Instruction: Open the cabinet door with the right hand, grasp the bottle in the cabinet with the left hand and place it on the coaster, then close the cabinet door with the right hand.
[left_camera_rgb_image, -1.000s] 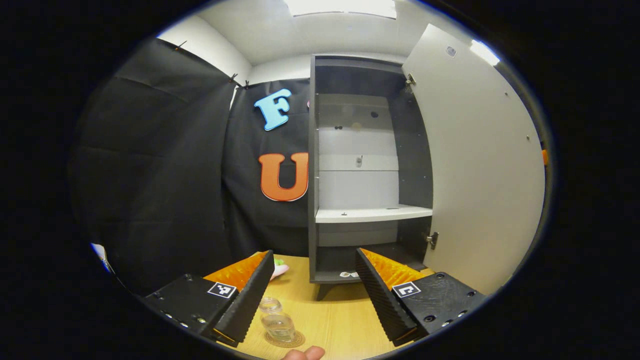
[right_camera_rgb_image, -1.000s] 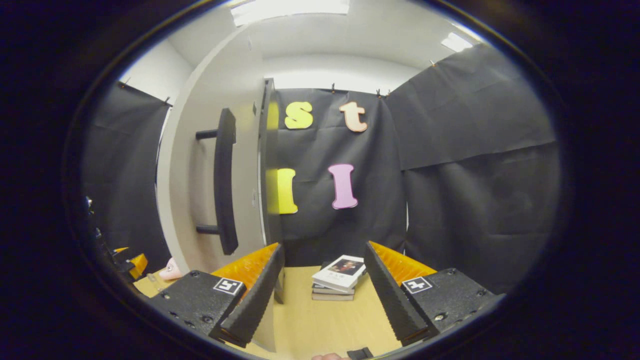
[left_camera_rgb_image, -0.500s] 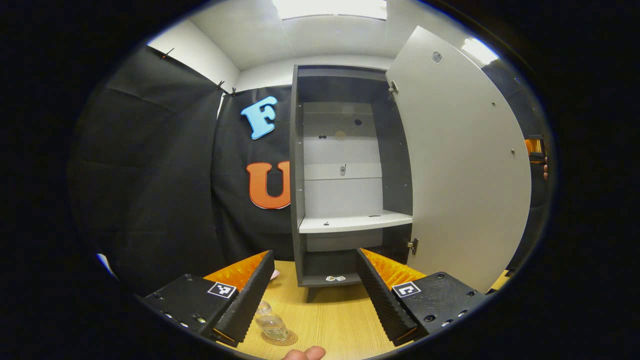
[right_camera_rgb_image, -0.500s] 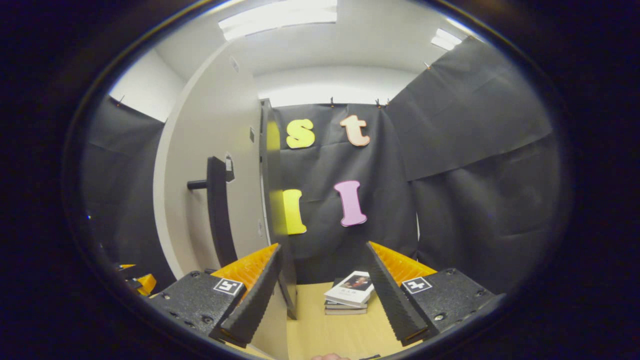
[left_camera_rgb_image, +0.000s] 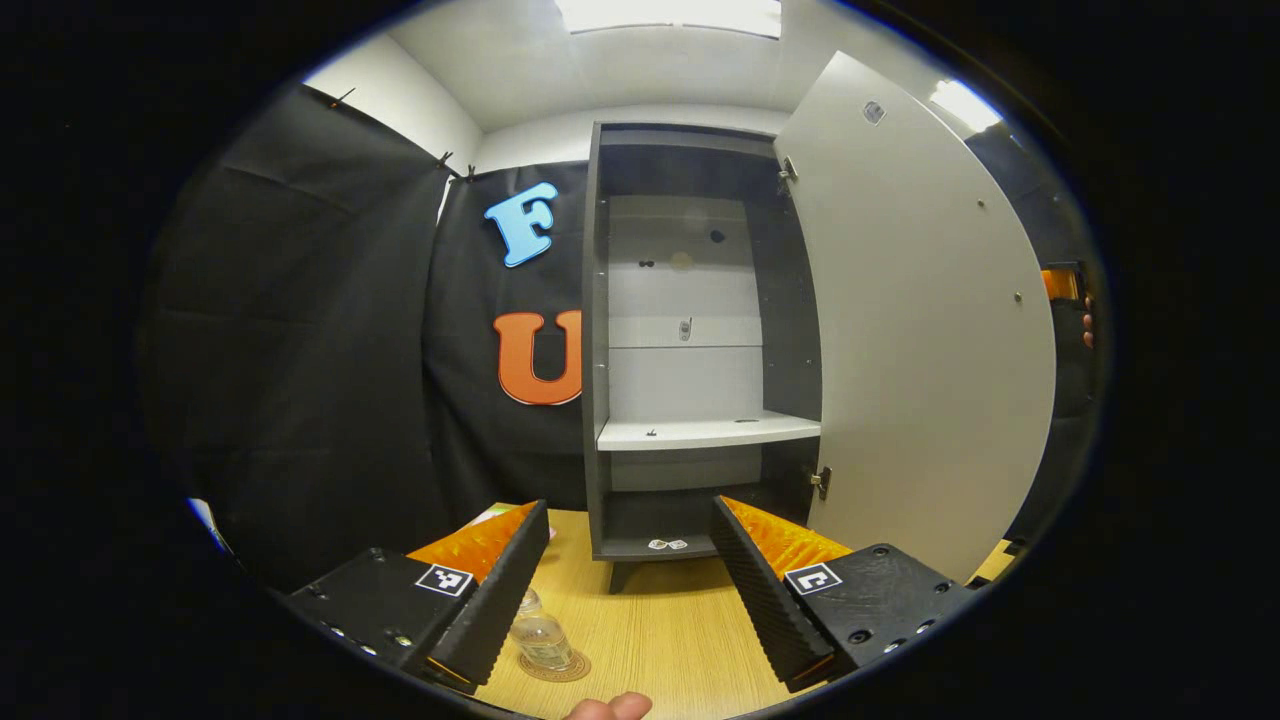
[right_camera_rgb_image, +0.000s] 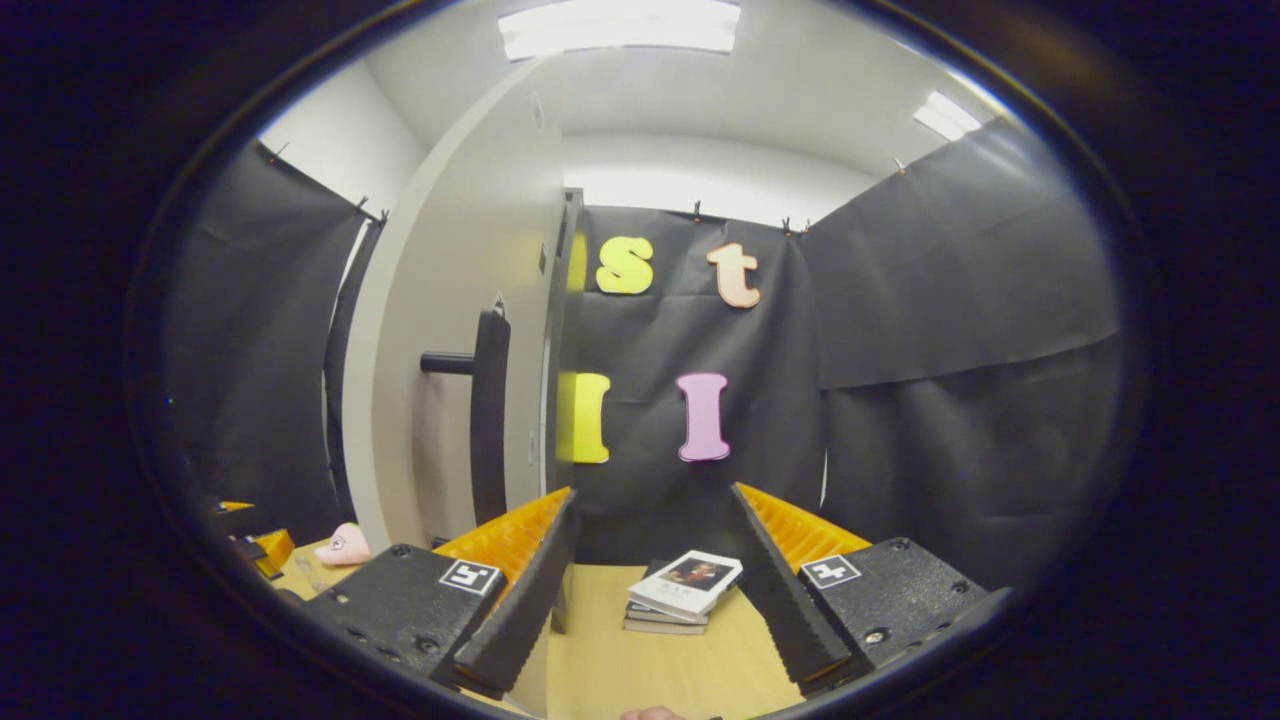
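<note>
The tall grey cabinet (left_camera_rgb_image: 592, 350) stands open, its pale door (left_camera_rgb_image: 920, 330) swung out to the right and its shelves bare. A small clear bottle (left_camera_rgb_image: 540, 638) stands upright on a round coaster (left_camera_rgb_image: 570, 668) on the wooden table, just in front of my left gripper's left finger. My left gripper (left_camera_rgb_image: 630, 590) is open and holds nothing, apart from the bottle. In the right gripper view the door (right_camera_rgb_image: 450, 330) is seen from outside, nearly edge-on, with its dark bar handle (right_camera_rgb_image: 490, 410). My right gripper (right_camera_rgb_image: 650, 590) is open, short of the handle and to its right.
A stack of books (right_camera_rgb_image: 685, 590) lies on the table ahead of the right gripper. A pink toy (right_camera_rgb_image: 345, 545) sits at the far left near the door's foot. A hand and part of the right gripper (left_camera_rgb_image: 1065, 290) show past the door's edge.
The left gripper has drawn back from the cabinet, leaving the bottle on the coaster. In the right gripper view the door handle has shifted right, nearer the fingers.
</note>
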